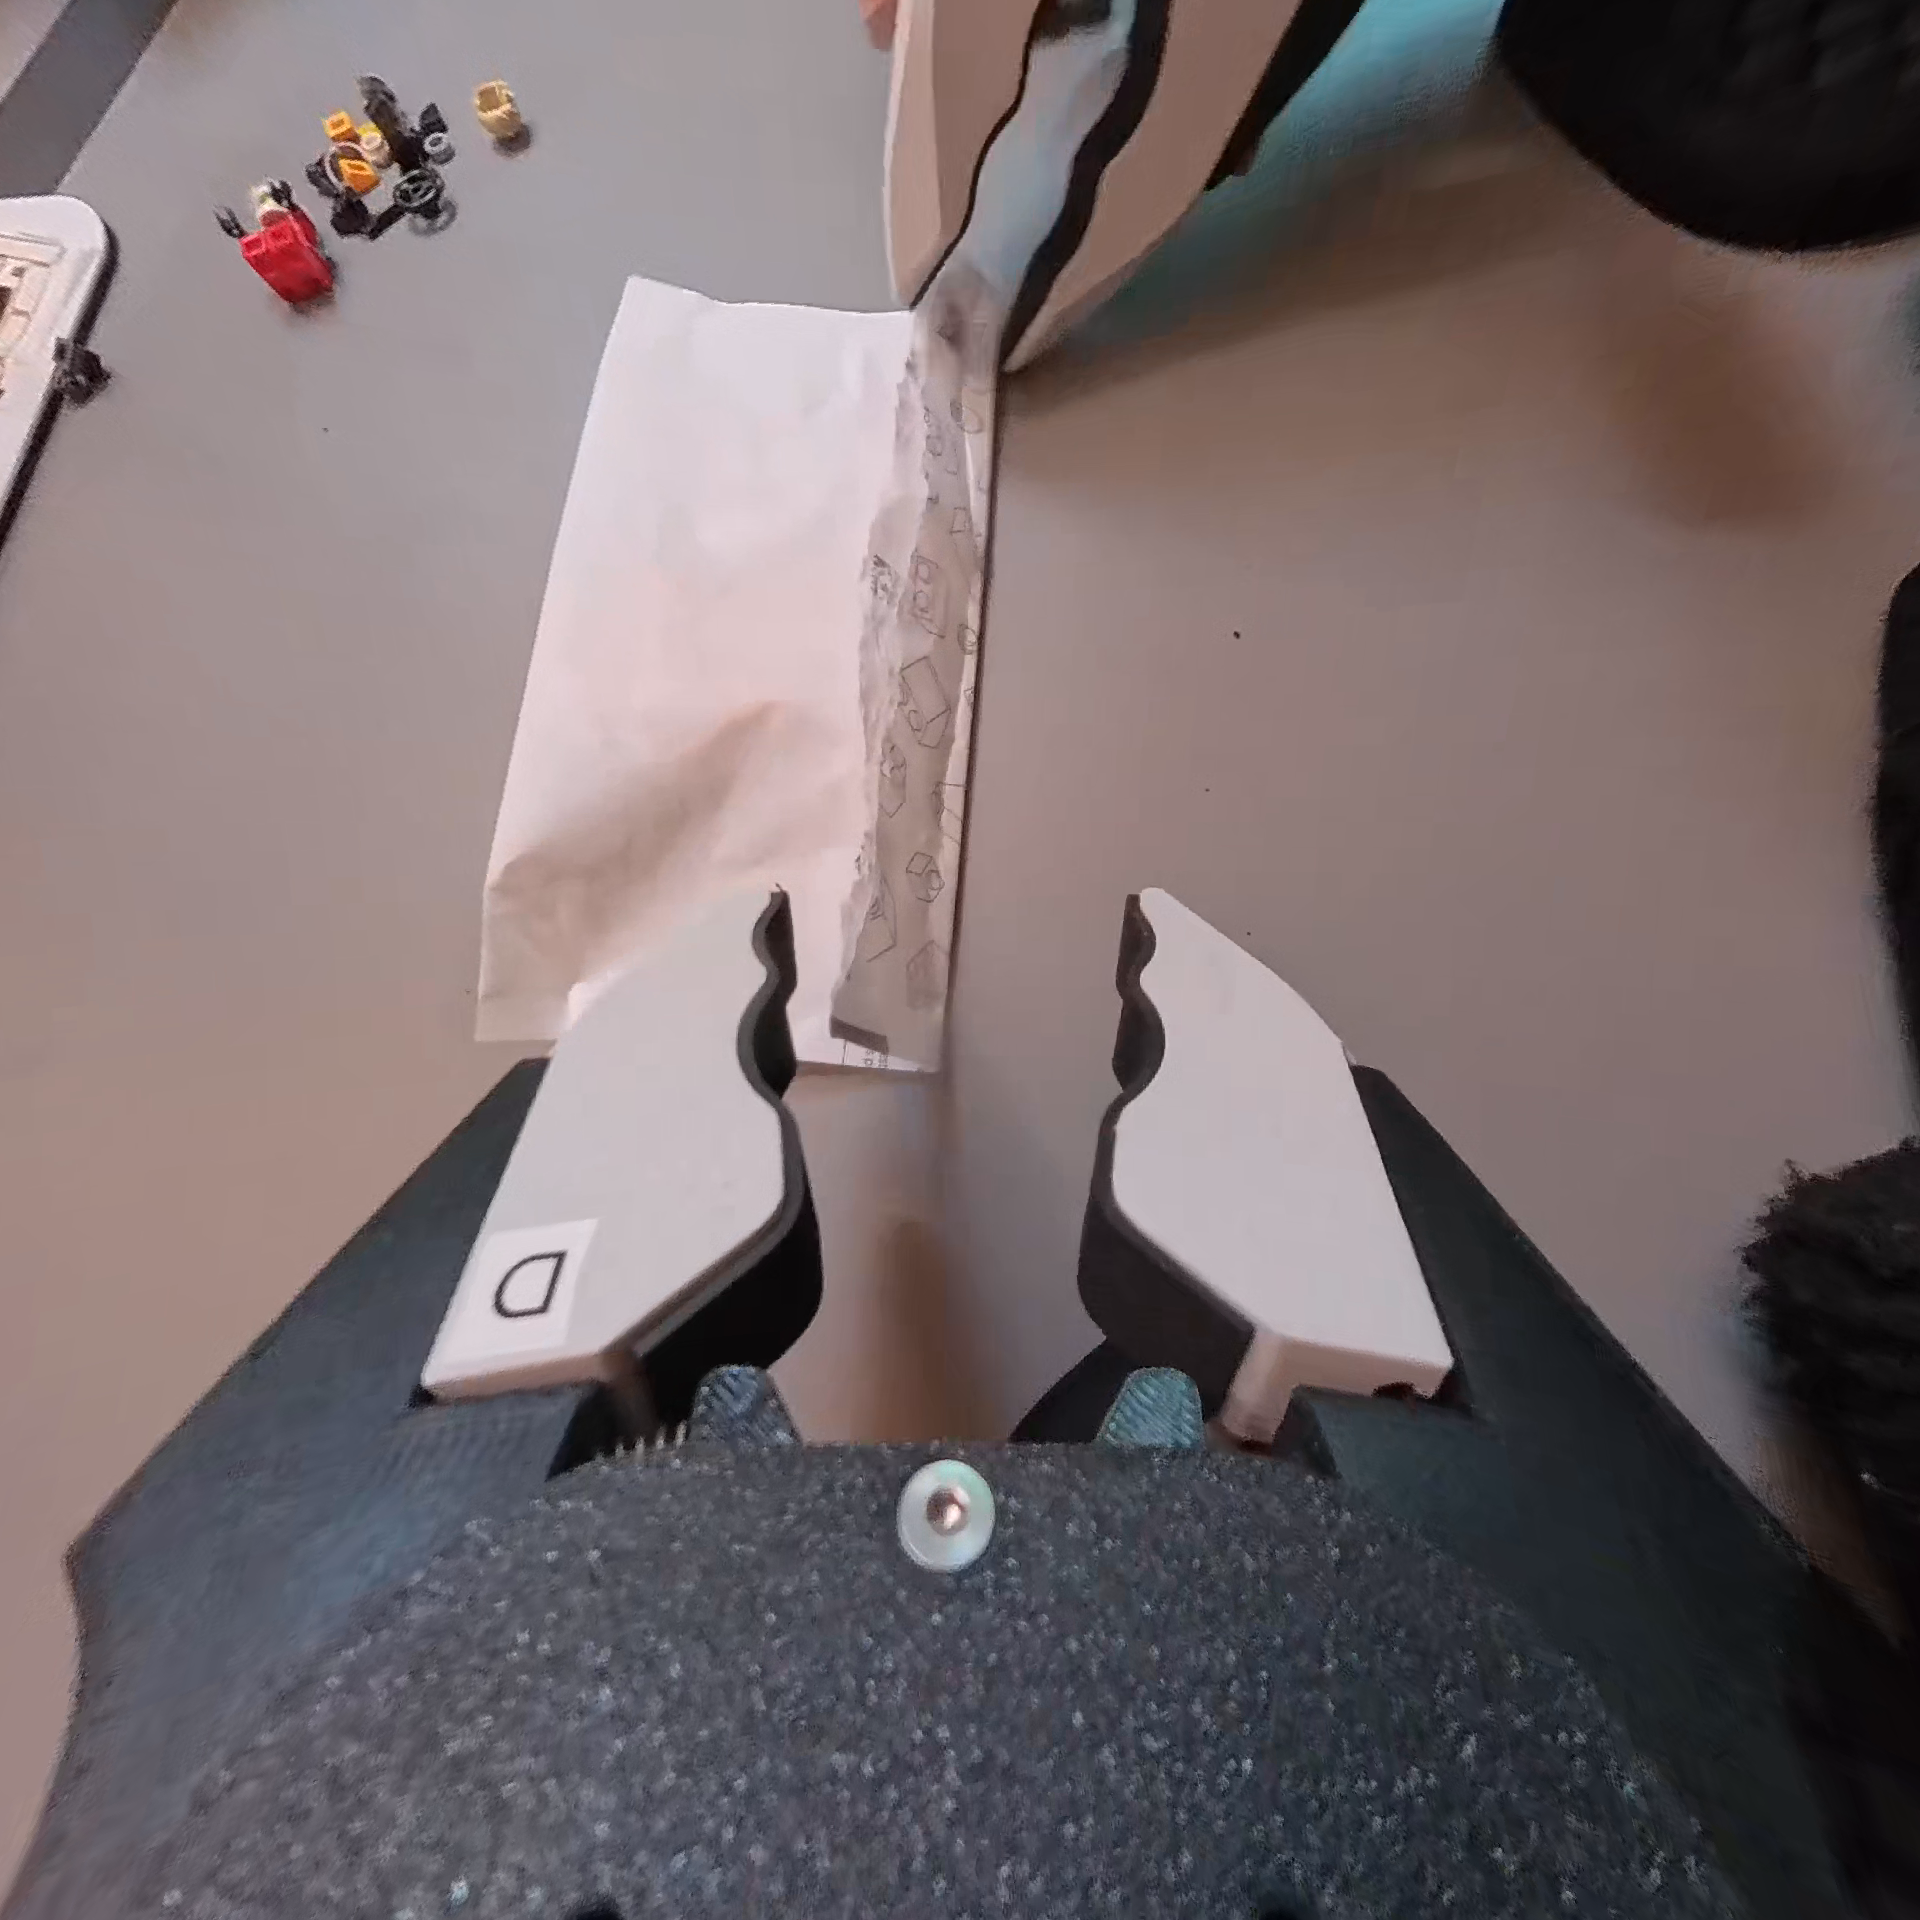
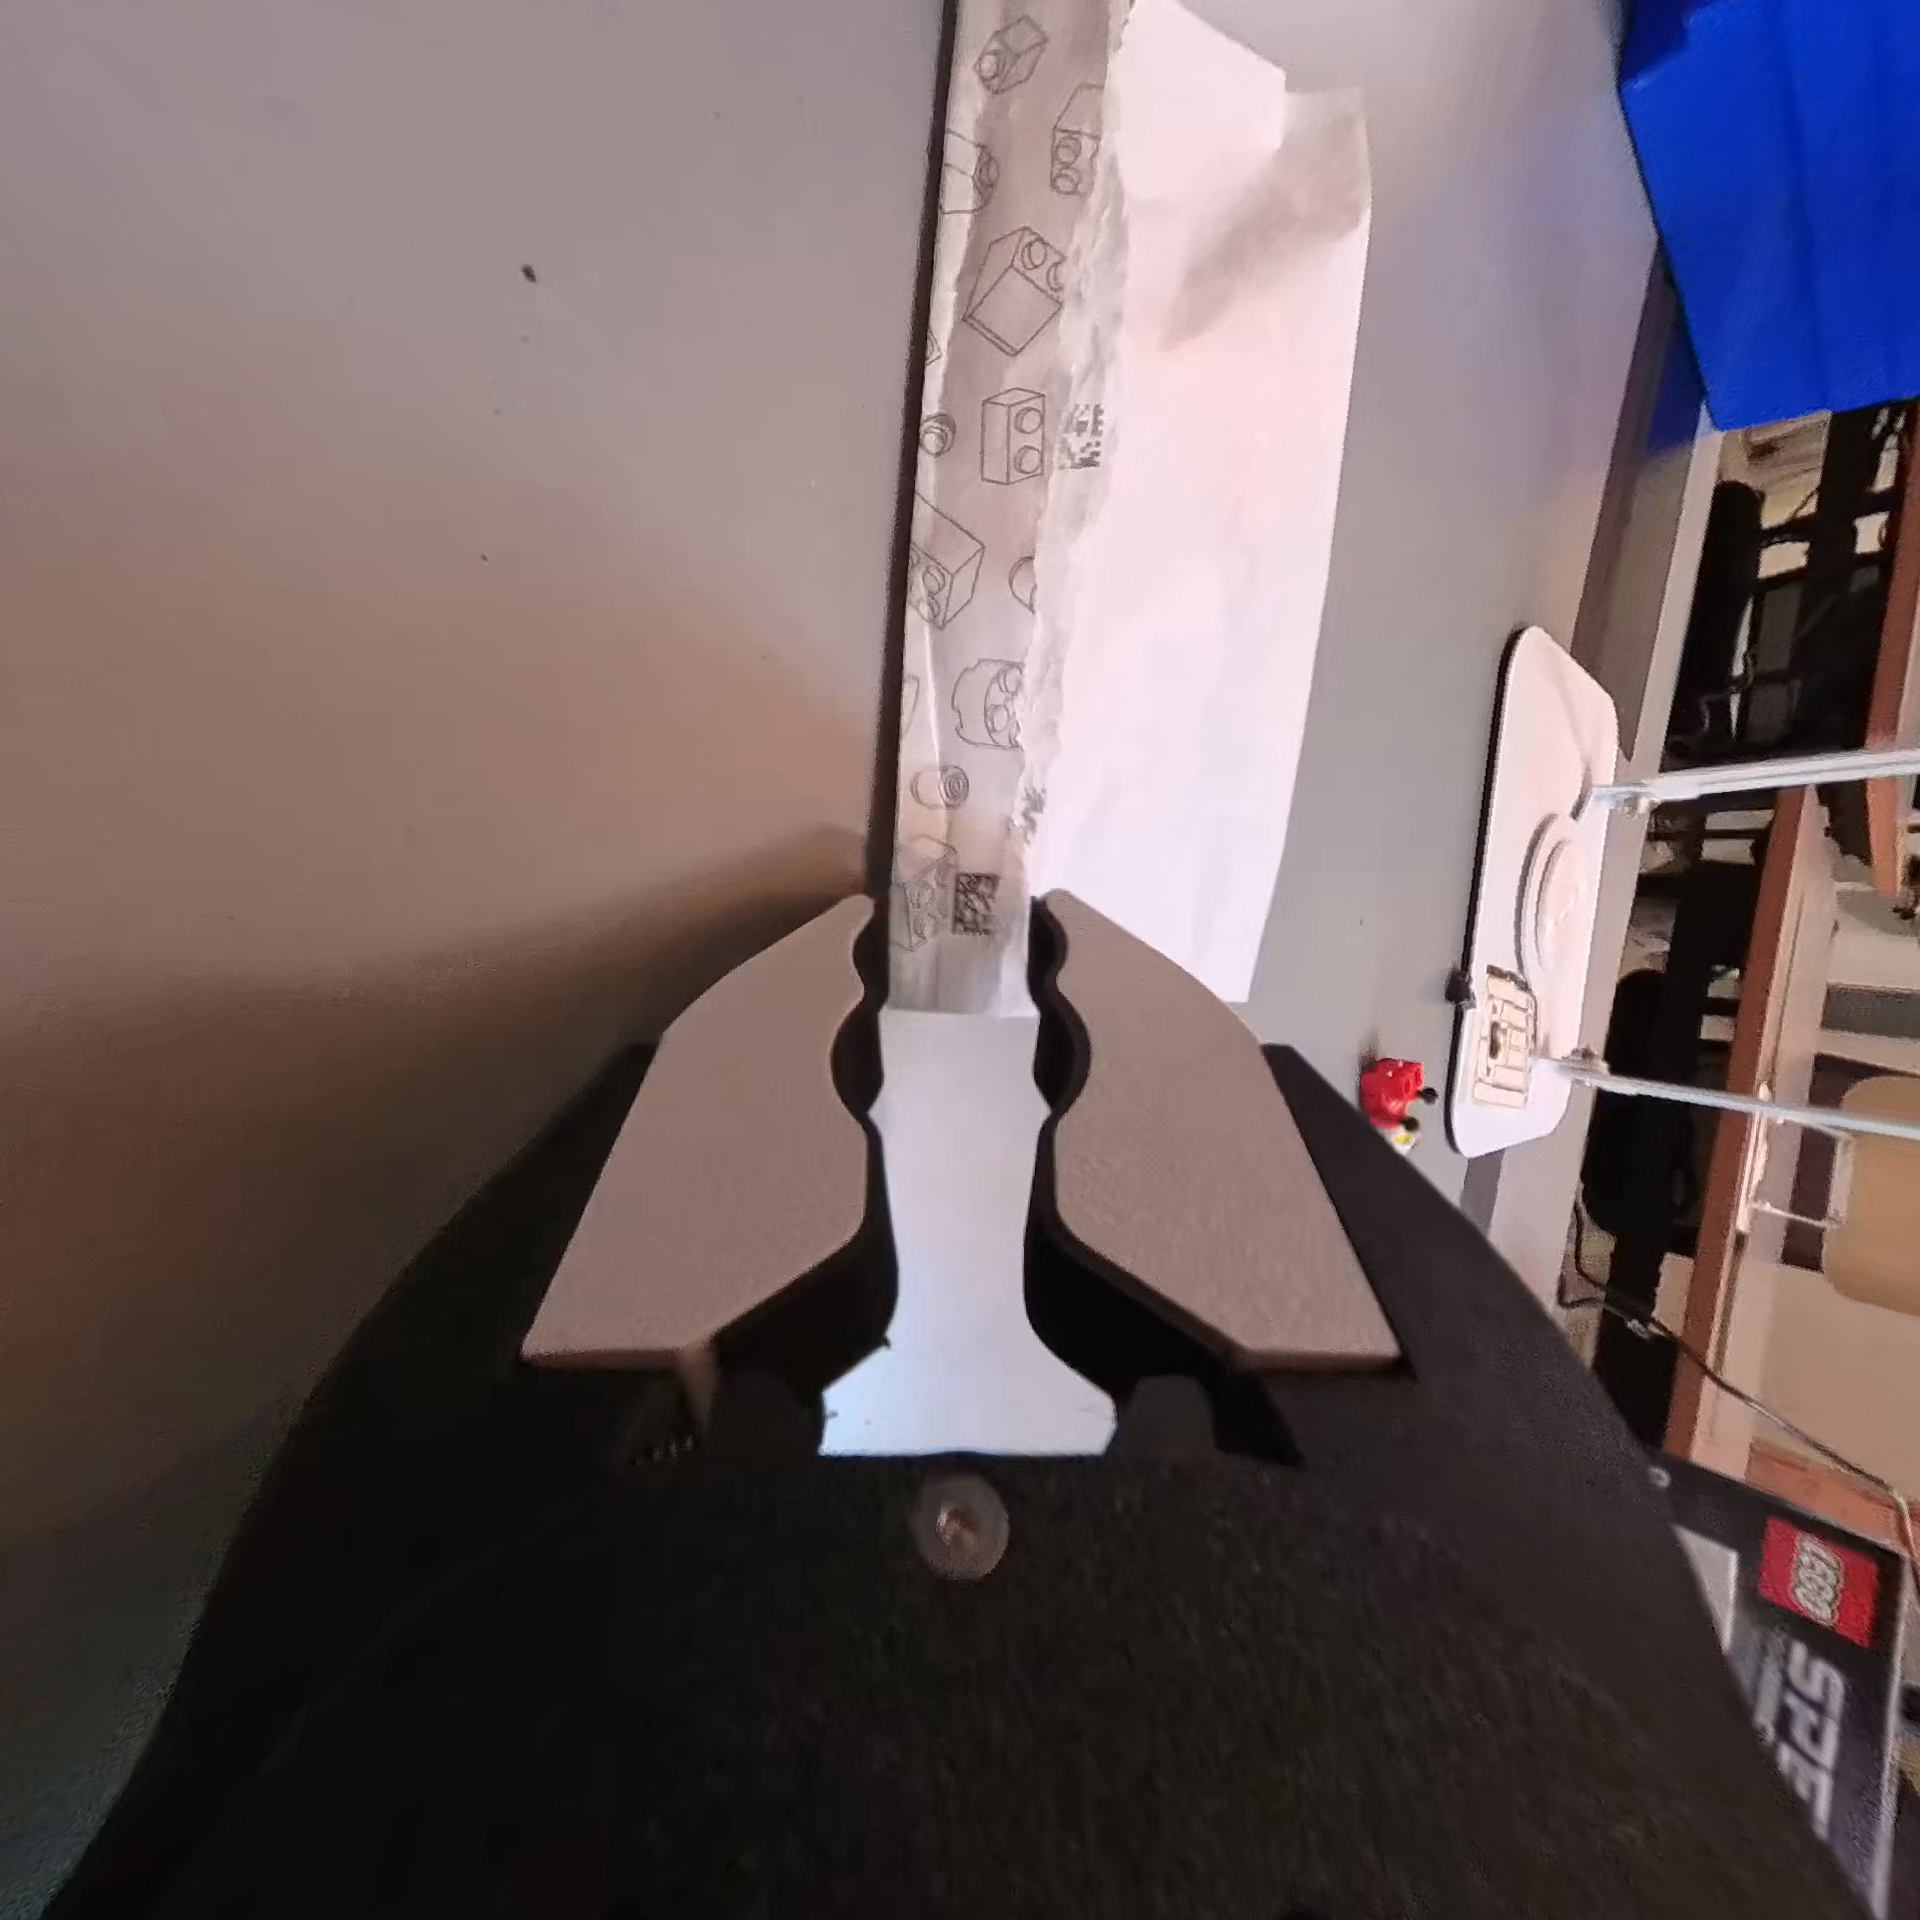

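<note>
A white paper bag lies flat on the grey table. Its torn long edge shows a strip printed with brick outlines. My left gripper is open wide and empty, just short of the bag's near end, with its left finger over the bag's corner. My right gripper is open at the bag's other end. The printed strip lies between its fingers, and the pads do not press on it. The left wrist view shows the right gripper at the far end.
Several small loose bricks, a red piece and a tan piece lie at the far left. A white tray is beside them and shows in the right wrist view. A printed box lies at the right. A dark sleeve is at the right edge. The tips of one gripper are about 15 cm away from the tips of the other. It is some 15 cm from my right tips to the tan piece.
</note>
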`<state>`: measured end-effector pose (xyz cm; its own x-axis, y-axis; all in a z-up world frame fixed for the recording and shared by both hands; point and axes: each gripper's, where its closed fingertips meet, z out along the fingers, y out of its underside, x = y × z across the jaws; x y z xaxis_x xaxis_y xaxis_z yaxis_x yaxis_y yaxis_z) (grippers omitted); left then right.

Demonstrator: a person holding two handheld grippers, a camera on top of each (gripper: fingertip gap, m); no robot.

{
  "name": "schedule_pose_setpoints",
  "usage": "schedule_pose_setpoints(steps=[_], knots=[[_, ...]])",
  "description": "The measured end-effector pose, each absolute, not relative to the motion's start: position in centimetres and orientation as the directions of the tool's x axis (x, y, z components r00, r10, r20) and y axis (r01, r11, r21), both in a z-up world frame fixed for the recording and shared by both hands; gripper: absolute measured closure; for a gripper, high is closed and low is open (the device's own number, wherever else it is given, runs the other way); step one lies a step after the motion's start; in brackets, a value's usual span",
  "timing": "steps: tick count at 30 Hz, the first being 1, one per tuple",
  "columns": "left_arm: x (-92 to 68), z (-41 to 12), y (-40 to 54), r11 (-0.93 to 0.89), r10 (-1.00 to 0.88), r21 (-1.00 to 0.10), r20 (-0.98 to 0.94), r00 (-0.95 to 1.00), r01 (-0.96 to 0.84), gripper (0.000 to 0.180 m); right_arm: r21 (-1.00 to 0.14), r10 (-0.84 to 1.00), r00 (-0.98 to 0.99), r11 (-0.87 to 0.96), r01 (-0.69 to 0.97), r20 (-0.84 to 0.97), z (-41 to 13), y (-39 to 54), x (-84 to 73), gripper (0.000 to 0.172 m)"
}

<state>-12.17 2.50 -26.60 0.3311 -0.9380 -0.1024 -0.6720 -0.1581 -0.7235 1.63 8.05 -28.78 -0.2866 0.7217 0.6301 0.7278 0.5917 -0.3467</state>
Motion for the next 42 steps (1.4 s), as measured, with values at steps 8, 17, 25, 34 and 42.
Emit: schedule_pose_setpoints(steps=[8,17,25,34,42], knots=[[-11.1,-25.9,2.8,-0.058,-0.919,-0.703,-0.239,0.313,-0.709,0.121,-0.445,0.837,-0.218,0.466,0.765,0.502,-29.3,9.0,0.7,0.169],[-11.0,-23.1,5.5,0.219,-0.708,-0.532,-0.664,0.243,-0.818,0.126,-0.644,0.956,0.055,-0.235,0.728,-0.287,-25.5,5.7,0.3,0.17],[-11.6,-23.5,7.1,0.341,-0.595,-0.277,-0.803,0.021,-0.899,0.132,-0.569,0.773,-0.017,-0.451,0.688,-0.634,-22.8,3.5,0.7,0.171],[-9.7,-24.1,8.6,0.387,-0.676,-0.227,-0.729,-0.108,-0.893,0.18,-0.614,0.732,-0.141,-0.432,0.661,-0.667,-20.6,2.2,2.2,0.167],[-9.1,-22.7,8.3,0.225,-0.903,-0.379,-0.427,-0.046,-0.898,0.179,-0.725,0.991,0.035,0.071,0.685,0.13,-16.6,5.6,2.1,0.11]])
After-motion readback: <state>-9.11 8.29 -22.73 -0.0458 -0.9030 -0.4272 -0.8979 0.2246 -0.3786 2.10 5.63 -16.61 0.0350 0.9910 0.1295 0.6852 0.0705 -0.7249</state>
